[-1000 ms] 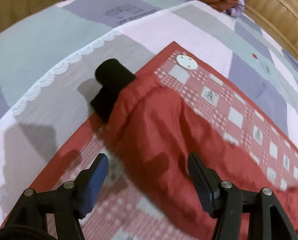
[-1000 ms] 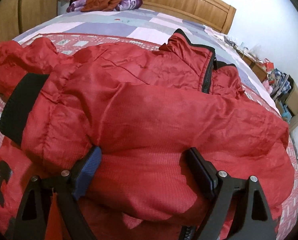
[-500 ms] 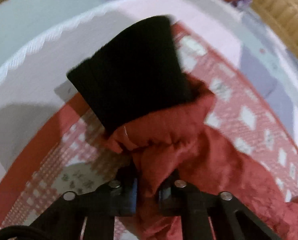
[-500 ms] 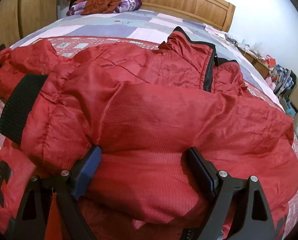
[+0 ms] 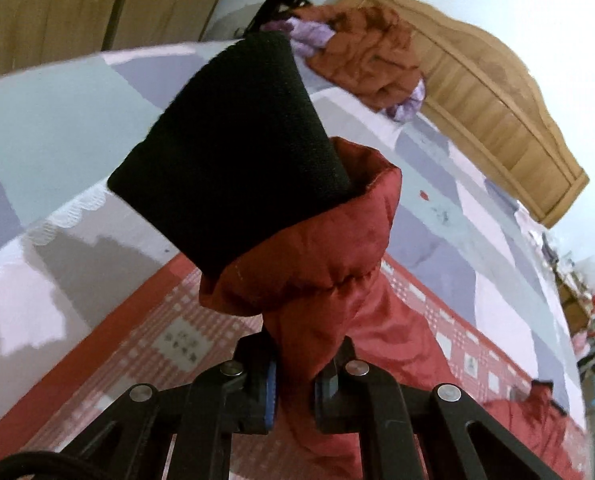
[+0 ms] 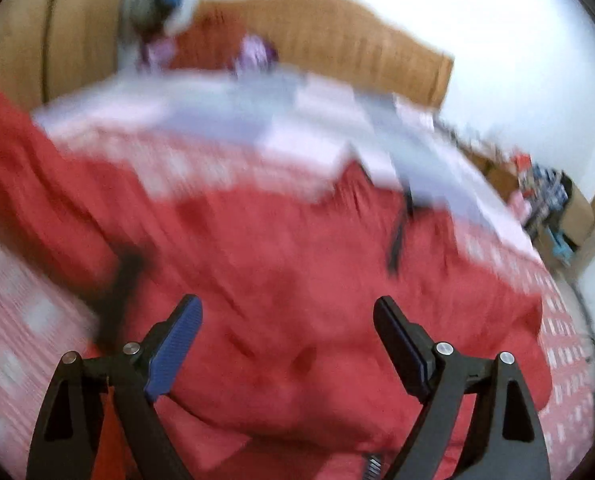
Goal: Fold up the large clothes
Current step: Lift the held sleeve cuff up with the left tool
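A red padded jacket lies spread on a red checked cloth on the bed. My left gripper is shut on the end of one red sleeve and holds it lifted, with its black knit cuff standing up in front of the camera. My right gripper is open and empty, hovering just above the jacket's body. The right wrist view is blurred by motion. The jacket's black zipper edge shows at the right.
The bed has a pastel patchwork cover. A heap of rust and purple clothes lies by the wooden headboard. Wooden wardrobe doors stand at the left. Clutter and boxes sit on the floor at the right.
My left gripper closed on the sleeve end and lifted it off the bed. My right gripper rose from the jacket and is moving, still open.
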Available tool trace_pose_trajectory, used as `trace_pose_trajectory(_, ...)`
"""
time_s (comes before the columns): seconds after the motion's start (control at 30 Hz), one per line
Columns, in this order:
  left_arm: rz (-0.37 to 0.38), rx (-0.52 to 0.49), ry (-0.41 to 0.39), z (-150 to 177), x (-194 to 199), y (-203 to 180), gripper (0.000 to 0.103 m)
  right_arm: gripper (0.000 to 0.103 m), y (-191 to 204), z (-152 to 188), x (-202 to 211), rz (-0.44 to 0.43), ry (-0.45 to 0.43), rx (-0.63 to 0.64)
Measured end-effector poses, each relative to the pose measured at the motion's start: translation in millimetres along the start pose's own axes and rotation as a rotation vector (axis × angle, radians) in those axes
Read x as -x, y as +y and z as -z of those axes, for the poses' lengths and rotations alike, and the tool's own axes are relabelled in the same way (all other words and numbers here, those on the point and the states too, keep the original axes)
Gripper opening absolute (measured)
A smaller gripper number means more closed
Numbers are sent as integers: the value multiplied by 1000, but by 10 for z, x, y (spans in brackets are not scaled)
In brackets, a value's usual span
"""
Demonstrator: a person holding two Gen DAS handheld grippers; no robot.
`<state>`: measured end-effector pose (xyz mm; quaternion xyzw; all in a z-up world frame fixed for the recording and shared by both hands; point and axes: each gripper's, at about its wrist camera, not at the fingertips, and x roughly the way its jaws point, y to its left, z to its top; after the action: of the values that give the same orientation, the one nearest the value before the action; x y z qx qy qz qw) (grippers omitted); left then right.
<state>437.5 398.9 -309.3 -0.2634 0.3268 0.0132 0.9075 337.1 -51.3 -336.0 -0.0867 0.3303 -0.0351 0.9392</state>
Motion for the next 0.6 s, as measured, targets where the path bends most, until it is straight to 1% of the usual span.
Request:
trace_pose_trajectory(0.03,3,-8,-7,41,91,-10,7,90,129,-127,-22,-53,-1,9)
trace_pose_trajectory(0.07,-3,-17,-13,78,178,-17,7,90,223,-206,-103,-98,31,14)
trace_pose_trajectory(0.13,-6,-28,-24,125,329,-44,7,90,509,-386,-426,-169,128,32)
trace_pose_trajectory(0.2,5,-49,-28,170,431,-99,8,90,753,-472,-756,-166,202,63)
trace_pose_trajectory(0.23,23,-73,-13,219,465,-168,8,90,878,-478,-956,-175,271,86)
trace_pose_trajectory(0.27,20,-118,-6,272,473,-269,7,90,1036,-447,-1227,-182,380,117)
trace_pose_trajectory(0.3,17,-157,-12,312,488,-352,7,90,1168,-421,-1451,-178,452,141)
trace_pose_trajectory(0.33,25,-194,-23,356,524,-438,7,90,1208,-450,-1513,-179,439,147)
trace_pose_trajectory(0.37,35,-208,-30,378,549,-494,7,91,1217,-493,-1555,-183,435,148)
trace_pose_trajectory(0.4,43,-210,-33,367,564,-519,7,91,1206,-541,-1589,-197,448,141)
trace_pose_trajectory(0.43,56,-206,-40,356,583,-541,7,91,1153,-600,-1568,-222,440,114)
trace_pose_trajectory(0.47,70,-198,-47,338,599,-553,7,91,1108,-663,-1481,-234,405,88)
trace_pose_trajectory(0.53,91,-191,-57,362,681,-572,7,91,937,-704,-1260,-228,288,30)
trace_pose_trajectory(0.57,98,-199,-56,369,707,-616,7,91,938,-651,-1285,-234,297,38)
trace_pose_trajectory(0.6,107,-214,-50,388,727,-670,7,91,1013,-515,-1471,-234,417,93)
